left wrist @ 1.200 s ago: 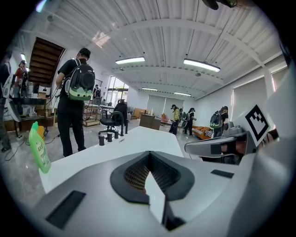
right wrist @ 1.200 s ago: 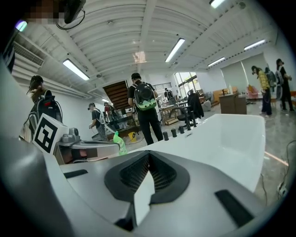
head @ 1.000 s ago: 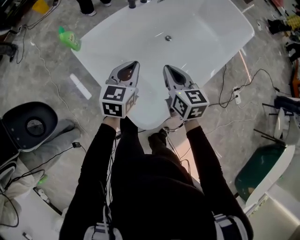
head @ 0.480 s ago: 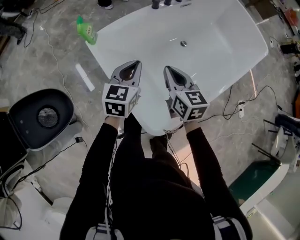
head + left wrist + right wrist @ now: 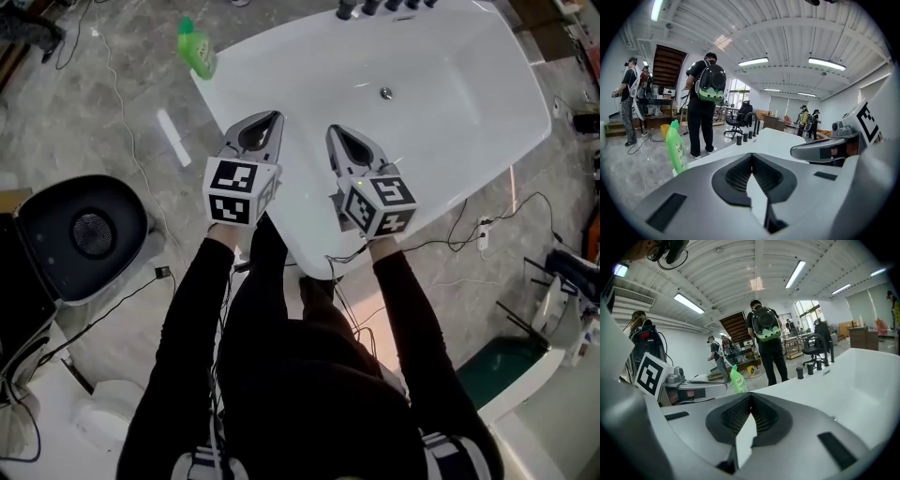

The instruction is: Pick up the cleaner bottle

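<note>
- Black inside a pale grey shell, a round appliance [image 5: 82, 232] sits on the marbled grey floor [image 5: 56, 122] at the far left of the head view, with thin cables trailing past it.
- A short white strip [image 5: 173, 138] lies flat on the floor between that appliance and the tub.
- The cleaner bottle [image 5: 197, 49] is green with a green cap. It stands upright on the floor just beside the tub's far left corner, well ahead of both tools and to their left. The left gripper view shows it at the left [image 5: 676, 146], clear of the jaws. In the right gripper view it shows small, beyond the left tool's body [image 5: 738, 379].
- The left tool [image 5: 272, 120] hangs over the tub's near left rim. Its jaws are pressed together at the tips with nothing between them [image 5: 751, 155].
- The right tool [image 5: 333, 132] is level with it, just to the right, above the tub's basin. Its jaws are also pressed together and empty [image 5: 751, 400].
- The white bathtub [image 5: 487, 122] fills the upper middle and right of the head view. It has a small round drain [image 5: 385, 93] in its floor and dark tap knobs [image 5: 375, 7] on the far rim.
- Beyond the tub, a person in black with a green-and-black backpack [image 5: 705, 101] stands facing away.
</note>
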### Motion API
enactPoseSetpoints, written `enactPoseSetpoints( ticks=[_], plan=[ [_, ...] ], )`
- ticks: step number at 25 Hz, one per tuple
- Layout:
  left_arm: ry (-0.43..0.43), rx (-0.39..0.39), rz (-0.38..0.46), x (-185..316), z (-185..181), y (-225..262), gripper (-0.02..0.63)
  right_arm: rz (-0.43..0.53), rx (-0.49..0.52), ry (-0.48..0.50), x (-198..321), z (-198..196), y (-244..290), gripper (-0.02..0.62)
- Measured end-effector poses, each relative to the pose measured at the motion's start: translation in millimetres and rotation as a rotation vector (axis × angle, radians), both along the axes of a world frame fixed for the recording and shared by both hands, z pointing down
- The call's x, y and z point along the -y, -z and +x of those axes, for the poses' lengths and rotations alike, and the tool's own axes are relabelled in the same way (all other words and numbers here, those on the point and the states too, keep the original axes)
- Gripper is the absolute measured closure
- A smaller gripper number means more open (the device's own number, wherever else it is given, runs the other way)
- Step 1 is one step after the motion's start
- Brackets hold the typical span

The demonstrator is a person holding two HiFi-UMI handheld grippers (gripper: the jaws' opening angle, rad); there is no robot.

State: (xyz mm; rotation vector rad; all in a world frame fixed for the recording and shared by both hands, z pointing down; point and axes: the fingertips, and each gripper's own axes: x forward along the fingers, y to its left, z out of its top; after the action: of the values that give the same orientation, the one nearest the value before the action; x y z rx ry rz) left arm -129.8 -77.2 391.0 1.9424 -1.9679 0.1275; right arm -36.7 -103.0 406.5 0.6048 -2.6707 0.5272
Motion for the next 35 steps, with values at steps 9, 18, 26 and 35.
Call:
enactPoseSetpoints(
  ticks=[9,18,26,35],
  plan=[
    [0.048,0.003,0.002,5.9,-38.2,-9.0,0.598,-0.013,-0.016,0.045,2.6,-36.4,-14.8,0.594],
    [0.118,-0.011,-0.019,9.5,-85.5,-31.9,0.598,-0.026,-0.029,0.078,11.5,-77.2,-33.3,0.594],
    [0.153,-0.005,-0.032,12.6,-124.2,-44.9,0.598,-0.029,-0.037,0.109,15.5,-110.5,-44.5,0.594],
    [0.180,-0.010,-0.048,9.6,-150.2,-61.8,0.598,-0.038,-0.043,0.137,14.7,-142.6,-58.4,0.594]
  ],
)
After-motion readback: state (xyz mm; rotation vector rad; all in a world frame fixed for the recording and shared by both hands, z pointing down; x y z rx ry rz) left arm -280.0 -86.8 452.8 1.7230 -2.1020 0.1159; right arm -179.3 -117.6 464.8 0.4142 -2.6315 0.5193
